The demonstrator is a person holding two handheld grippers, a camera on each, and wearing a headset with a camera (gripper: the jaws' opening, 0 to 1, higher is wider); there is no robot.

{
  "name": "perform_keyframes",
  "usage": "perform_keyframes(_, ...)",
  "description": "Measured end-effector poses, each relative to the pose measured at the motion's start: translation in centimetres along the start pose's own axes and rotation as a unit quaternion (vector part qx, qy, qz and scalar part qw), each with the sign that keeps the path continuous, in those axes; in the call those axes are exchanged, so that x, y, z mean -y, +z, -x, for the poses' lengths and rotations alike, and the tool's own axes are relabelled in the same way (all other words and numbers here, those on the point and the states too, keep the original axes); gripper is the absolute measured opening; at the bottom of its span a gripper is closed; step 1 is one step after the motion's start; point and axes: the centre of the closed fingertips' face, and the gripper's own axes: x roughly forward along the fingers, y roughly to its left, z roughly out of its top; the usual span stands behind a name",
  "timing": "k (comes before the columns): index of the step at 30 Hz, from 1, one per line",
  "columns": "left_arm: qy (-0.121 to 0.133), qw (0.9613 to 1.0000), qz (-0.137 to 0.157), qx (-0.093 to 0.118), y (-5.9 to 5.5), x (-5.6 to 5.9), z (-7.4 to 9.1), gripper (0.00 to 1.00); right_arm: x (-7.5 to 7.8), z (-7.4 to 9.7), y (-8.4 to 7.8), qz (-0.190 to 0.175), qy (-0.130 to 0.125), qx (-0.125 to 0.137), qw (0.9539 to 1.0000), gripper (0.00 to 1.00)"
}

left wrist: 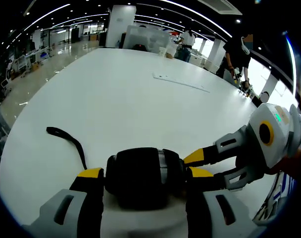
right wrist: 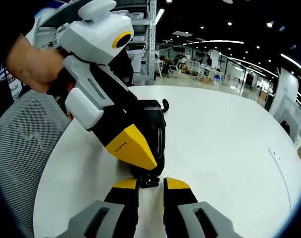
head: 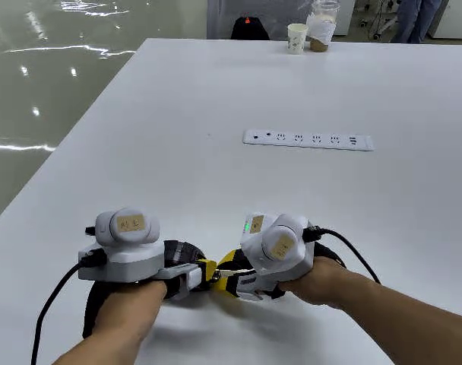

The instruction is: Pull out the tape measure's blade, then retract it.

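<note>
Okay, both hands low over the white table, close to its near edge and toward the left edge, with the power strip well out toward the middle. My left gripper has the black tape measure squeezed across its body, a yellow-tipped jaw pressed on each flank, so the case is anchored and can't slide when the pull comes. Its wrist strap trails loose on the tabletop off to one side, out of the way. My right gripper comes in head-on at the mouth of the case, jaws drawn in to a narrow slot around the small dark end hook. It looks pinched, though how firm the bite is I can't say. The two grippers sit nearly nose to nose, which I read as the blade barely out, if at all. That's the reason for this set-up: one hand braces, the other draws straight away. What worries me is that tiny hook slipping from the pads.
</note>
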Motion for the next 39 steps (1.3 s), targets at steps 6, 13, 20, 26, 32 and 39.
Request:
perform_keyframes(6,-0.002,1.0000,-0.007,-0.001,0.0,-0.3,0.4,0.65,-0.1,0.7,-0.4,0.000,-0.004,-0.004,1.0000,0.18)
perform_keyframes(13,-0.008,0.9997,-0.021,0.002,-0.1,-0.3,0.9,0.67,-0.4,2.0,-0.9,-0.008,-0.013,-0.003,0.9999,0.22)
perform_keyframes(20,-0.015,0.9994,-0.030,0.002,-0.3,-0.3,1.2,0.69,-0.4,3.2,-1.4,-0.013,-0.026,-0.004,0.9996,0.24)
perform_keyframes(26,-0.023,0.9988,-0.042,0.004,-0.3,-0.4,1.7,0.71,-0.4,4.4,-1.5,-0.027,-0.040,0.003,0.9988,0.28)
perform_keyframes(32,-0.034,0.9982,-0.051,0.000,-0.8,-0.2,2.1,0.75,-0.8,5.5,-2.0,-0.032,-0.051,0.006,0.9982,0.31)
perform_keyframes(39,-0.048,0.9963,-0.071,0.003,-1.2,0.3,2.9,0.77,-1.4,6.8,-3.5,-0.054,-0.065,0.005,0.9964,0.34)
